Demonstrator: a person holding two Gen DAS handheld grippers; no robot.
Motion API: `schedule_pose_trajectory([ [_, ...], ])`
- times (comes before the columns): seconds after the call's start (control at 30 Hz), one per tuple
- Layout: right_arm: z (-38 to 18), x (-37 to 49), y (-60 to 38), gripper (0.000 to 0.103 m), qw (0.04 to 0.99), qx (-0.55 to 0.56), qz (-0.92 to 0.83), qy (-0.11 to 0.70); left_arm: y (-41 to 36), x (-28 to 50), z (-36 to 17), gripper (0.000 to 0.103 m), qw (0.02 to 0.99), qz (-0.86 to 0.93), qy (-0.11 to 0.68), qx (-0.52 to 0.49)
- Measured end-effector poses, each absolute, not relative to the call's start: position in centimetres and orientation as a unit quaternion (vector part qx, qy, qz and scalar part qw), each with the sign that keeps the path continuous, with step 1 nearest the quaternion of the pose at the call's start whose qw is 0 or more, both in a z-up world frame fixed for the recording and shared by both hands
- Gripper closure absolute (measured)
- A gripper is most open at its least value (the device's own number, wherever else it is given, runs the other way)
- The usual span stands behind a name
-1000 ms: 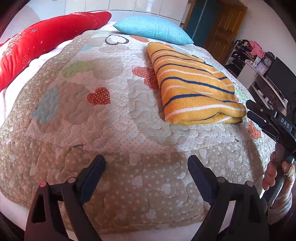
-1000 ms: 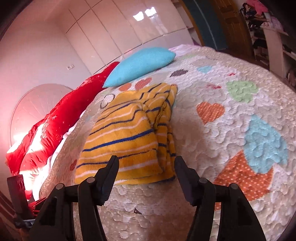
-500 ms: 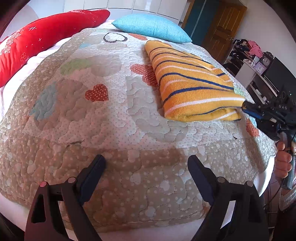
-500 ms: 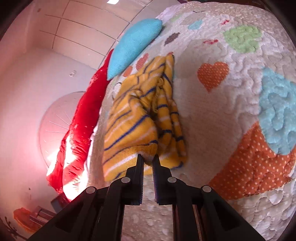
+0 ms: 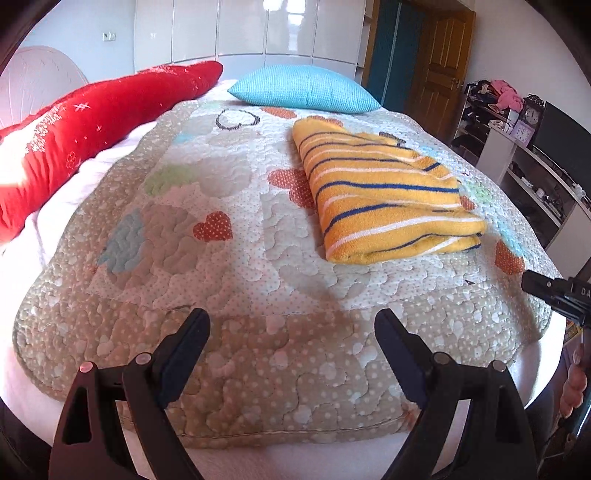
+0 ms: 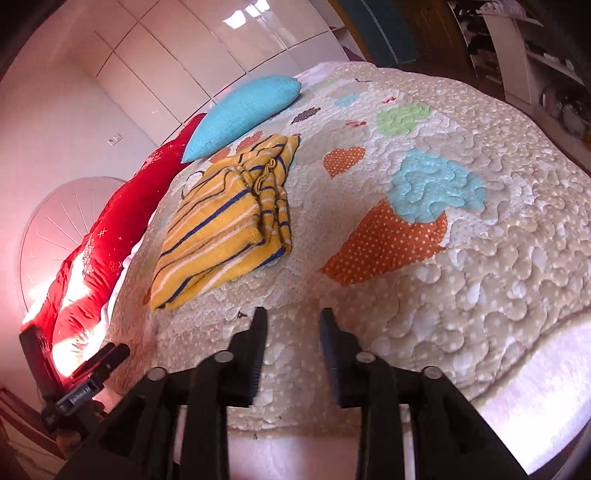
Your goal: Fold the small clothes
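A folded yellow garment with blue and white stripes lies on the quilted bedspread, toward the right half of the bed. My left gripper hangs wide open over the near edge of the quilt, well short of the garment, with nothing between its fingers. My right gripper is opening, its jaws a short way apart over bare quilt, clear of the garment's near corner. It also shows at the right edge of the left wrist view.
A blue pillow and a long red cushion lie at the head of the bed. White wardrobe doors stand behind. A shelf unit with clocks and a dark screen stands to the right, next to a wooden door.
My right gripper closed near the garment's near corner, then drew back off it and reopened partway. The left gripper lifted and pulled back a little, staying wide open. The garment lies folded as before.
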State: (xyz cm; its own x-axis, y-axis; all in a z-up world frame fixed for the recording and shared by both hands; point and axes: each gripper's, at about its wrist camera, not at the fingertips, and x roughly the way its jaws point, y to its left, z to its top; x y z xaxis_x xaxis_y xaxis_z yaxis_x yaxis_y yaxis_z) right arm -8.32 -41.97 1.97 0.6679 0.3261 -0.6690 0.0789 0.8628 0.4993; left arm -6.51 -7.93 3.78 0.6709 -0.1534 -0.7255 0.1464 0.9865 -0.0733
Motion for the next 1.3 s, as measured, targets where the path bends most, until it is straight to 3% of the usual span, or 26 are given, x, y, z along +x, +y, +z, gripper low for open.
schedule_pose_trajectory([
  [0.2,3.2,-10.4,-37.8,0.057,0.897,0.189,0.062,0.395,-7.7,-9.7,8.3,0.002,0.950,-0.030,0.312,0.000],
  [0.47,5.3,-12.4,-34.0,0.044,0.908,0.164,0.075,0.379,-5.9,-13.3,13.5,0.000,0.970,-0.002,0.243,-0.032],
  [0.6,5.4,-13.7,-32.7,0.038,0.910,0.148,0.067,0.380,-6.5,-14.5,14.2,0.000,0.965,-0.013,0.261,-0.011],
  [1.3,1.8,-16.1,-32.0,0.031,0.900,0.129,-0.003,0.417,-12.8,-16.7,8.1,0.000,0.924,-0.077,0.370,0.054],
])
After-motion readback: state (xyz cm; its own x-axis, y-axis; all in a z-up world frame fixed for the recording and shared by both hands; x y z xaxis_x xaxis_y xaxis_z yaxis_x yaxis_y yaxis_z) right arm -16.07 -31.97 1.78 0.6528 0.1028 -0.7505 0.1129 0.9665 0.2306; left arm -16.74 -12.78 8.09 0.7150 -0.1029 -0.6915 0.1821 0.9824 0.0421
